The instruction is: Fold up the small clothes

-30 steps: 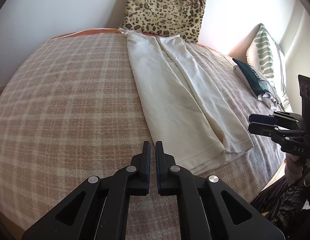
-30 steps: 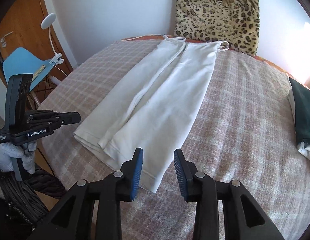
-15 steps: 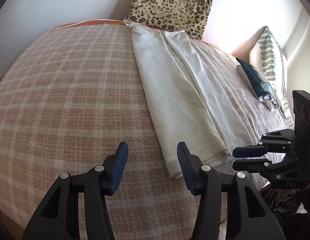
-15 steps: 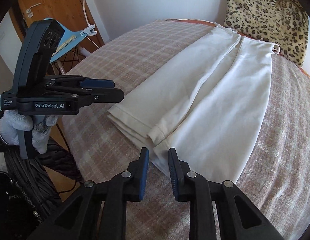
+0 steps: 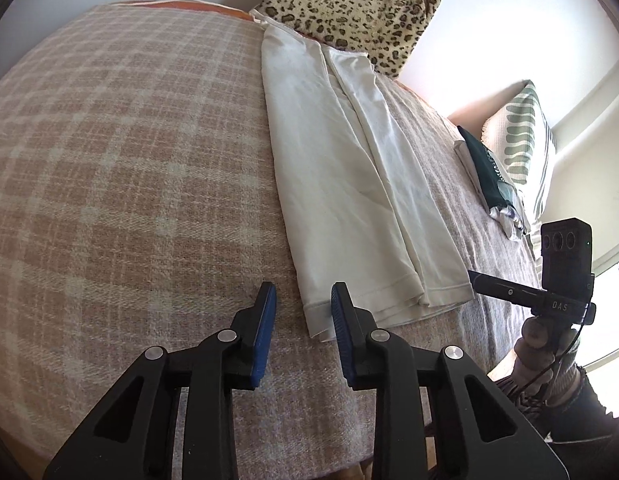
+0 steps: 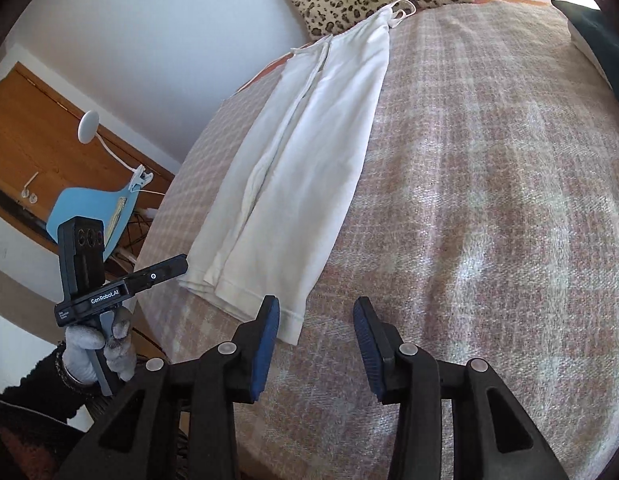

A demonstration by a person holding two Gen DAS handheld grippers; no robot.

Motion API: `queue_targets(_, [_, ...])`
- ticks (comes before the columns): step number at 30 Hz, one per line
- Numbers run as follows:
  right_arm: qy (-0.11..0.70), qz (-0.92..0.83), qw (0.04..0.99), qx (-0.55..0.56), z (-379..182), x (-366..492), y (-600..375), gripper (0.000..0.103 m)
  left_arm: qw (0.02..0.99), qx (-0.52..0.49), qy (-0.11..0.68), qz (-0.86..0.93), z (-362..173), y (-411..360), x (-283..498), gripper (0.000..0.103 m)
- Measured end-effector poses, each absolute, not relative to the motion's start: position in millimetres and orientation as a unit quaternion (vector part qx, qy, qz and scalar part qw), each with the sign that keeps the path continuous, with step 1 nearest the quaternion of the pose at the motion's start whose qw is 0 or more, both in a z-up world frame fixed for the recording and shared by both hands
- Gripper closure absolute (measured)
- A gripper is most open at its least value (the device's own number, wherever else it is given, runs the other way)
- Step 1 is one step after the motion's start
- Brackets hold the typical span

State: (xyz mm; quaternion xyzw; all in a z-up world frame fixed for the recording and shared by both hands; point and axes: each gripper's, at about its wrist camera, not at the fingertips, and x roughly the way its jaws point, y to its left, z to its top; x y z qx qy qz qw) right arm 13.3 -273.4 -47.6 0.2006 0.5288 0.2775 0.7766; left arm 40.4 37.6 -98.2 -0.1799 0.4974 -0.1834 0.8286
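White garment [image 5: 349, 184] lies folded lengthwise into a long strip on the plaid bed [image 5: 129, 160], straps at the far end. Your left gripper [image 5: 303, 300] and right gripper [image 6: 315, 316] hover at its hem corners, jaws spread.

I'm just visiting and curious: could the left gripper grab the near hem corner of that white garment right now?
Probably yes. The left gripper is open, its jaws either side of the white garment hem corner; nothing blocks it.

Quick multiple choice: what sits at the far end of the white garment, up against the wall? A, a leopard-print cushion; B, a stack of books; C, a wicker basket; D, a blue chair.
A: the leopard-print cushion leans against the wall just beyond the strap end of the white garment on the checked blanket.
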Motion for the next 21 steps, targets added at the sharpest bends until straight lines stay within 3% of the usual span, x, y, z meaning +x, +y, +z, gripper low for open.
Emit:
queue_targets(4, [0.535,0.293,0.764,0.21,-52.3,15.9,-266.2,0.065,0.827,-0.179,0.499,-0.188,-99.7,37.4,39.4,0.085])
queue_targets(6, [0.537,0.296,0.764,0.199,-51.9,16.0,-258.0,0.069,0.823,-0.176,0.504,-0.194,-100.9,36.4,40.8,0.096])
queue_targets(12, [0.543,0.295,0.763,0.188,-54.3,17.2,-245.7,0.093,0.824,-0.185,0.499,-0.197,-99.1,39.0,40.1,0.099])
queue_targets(21, [0.528,0.307,0.757,0.234,-51.6,19.4,-255.4,0.099,0.828,-0.208,0.476,-0.21,-86.3,44.9,40.2,0.1])
